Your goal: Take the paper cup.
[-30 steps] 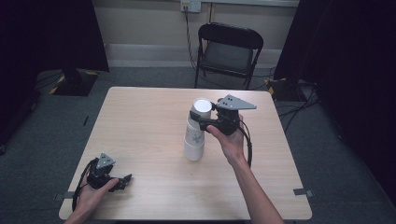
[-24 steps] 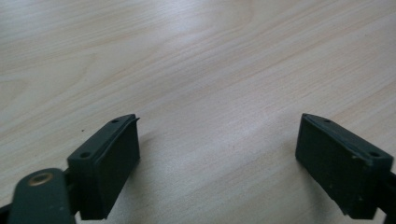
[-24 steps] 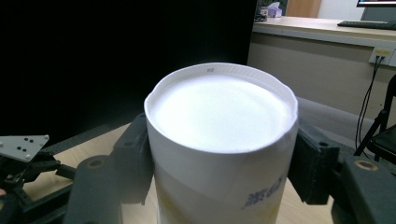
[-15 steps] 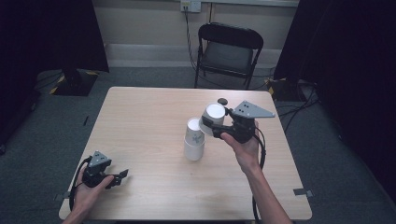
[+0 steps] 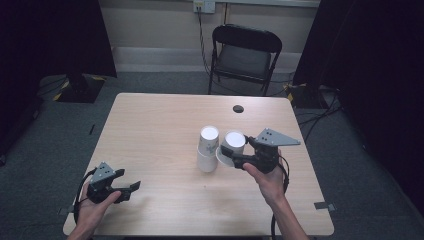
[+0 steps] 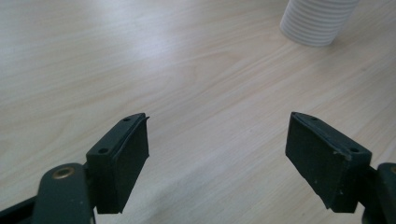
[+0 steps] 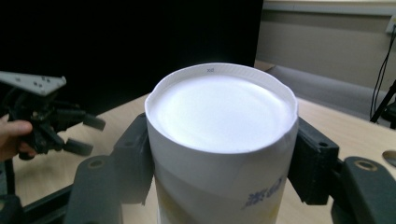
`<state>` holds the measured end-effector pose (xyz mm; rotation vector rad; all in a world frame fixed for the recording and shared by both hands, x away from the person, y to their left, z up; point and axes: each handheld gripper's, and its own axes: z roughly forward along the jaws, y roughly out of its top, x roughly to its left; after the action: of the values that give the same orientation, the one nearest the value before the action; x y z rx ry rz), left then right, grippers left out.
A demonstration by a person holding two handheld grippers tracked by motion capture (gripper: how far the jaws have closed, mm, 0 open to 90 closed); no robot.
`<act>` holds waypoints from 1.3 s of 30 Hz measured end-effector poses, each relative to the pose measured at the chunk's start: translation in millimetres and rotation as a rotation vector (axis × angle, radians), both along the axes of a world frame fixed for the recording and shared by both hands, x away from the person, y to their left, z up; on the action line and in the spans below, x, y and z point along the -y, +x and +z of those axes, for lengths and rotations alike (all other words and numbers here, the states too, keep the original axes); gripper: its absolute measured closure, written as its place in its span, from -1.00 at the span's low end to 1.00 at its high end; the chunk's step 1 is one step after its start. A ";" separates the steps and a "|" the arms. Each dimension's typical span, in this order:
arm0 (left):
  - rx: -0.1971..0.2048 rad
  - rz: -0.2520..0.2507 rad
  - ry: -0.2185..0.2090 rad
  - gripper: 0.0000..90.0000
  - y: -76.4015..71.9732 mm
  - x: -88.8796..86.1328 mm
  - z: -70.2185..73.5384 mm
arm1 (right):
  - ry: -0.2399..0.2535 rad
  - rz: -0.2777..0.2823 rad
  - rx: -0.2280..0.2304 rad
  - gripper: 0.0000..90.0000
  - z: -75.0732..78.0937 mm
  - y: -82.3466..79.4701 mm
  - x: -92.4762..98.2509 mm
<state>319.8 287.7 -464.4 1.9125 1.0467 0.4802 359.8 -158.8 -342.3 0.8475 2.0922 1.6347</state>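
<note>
A stack of upturned white paper cups (image 5: 206,149) stands at the middle of the wooden table (image 5: 150,125); its ribbed rims show at the top right of the left gripper view (image 6: 320,23). My right gripper (image 5: 231,155) is shut on a single white paper cup (image 5: 234,140), held bottom-up and tilted just to the right of the stack. In the right gripper view this cup (image 7: 222,116) sits between both jaws. My left gripper (image 5: 131,189) rests open near the table's front left corner, its fingers (image 6: 123,158) wide apart over bare wood with nothing between them.
A black folding chair (image 5: 245,50) stands behind the table's far edge. A small dark round spot (image 5: 238,108) marks the table at the back right. Cables run along the floor on the right. The left gripper (image 7: 79,133) and its hand (image 7: 11,133) appear far off in the right gripper view.
The right gripper has carried one cup off the top of the stack, moving right and down beside it. The left gripper has shifted slightly toward the table's front edge.
</note>
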 end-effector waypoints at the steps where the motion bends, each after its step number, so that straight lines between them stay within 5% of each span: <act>1: 0.008 -0.002 -0.006 -0.53 -0.6 1.1 2.0 | -0.001 0.001 -0.009 -0.23 -3.8 -1.2 -0.9; 5: 0.043 -0.015 -0.033 -0.53 -0.6 7.4 8.1 | 0.002 0.007 -0.044 -0.23 -15.7 -4.7 -3.3; 10: 0.049 -0.056 -0.011 -0.51 3.5 22.7 11.5 | 0.030 0.010 -0.094 -0.23 -25.4 -7.0 -1.2; 17: 0.095 -0.157 0.049 -0.51 13.9 74.8 24.7 | 0.032 0.027 -0.148 -0.23 -30.9 -9.6 0.6; 21: 0.122 -0.204 0.010 -0.54 17.4 94.4 31.7 | 0.058 0.041 -0.179 -0.22 -29.9 -9.0 -1.3; 33: 0.205 -0.322 -0.012 -0.40 16.5 139.2 45.0 | 0.094 0.085 -0.252 -0.22 -30.7 -5.6 -16.3; 35: 0.216 -0.316 -0.050 -0.37 16.0 141.0 46.1 | 0.084 0.085 -0.256 -0.23 -32.0 -5.9 -20.5; 39: 0.230 -0.324 -0.047 -0.26 12.5 143.4 46.8 | 0.080 0.097 -0.278 -0.23 -32.3 -6.2 -28.0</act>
<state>332.3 144.3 -417.6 1.8878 0.5814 0.4698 353.6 -130.7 -374.6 1.0684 2.2971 1.7466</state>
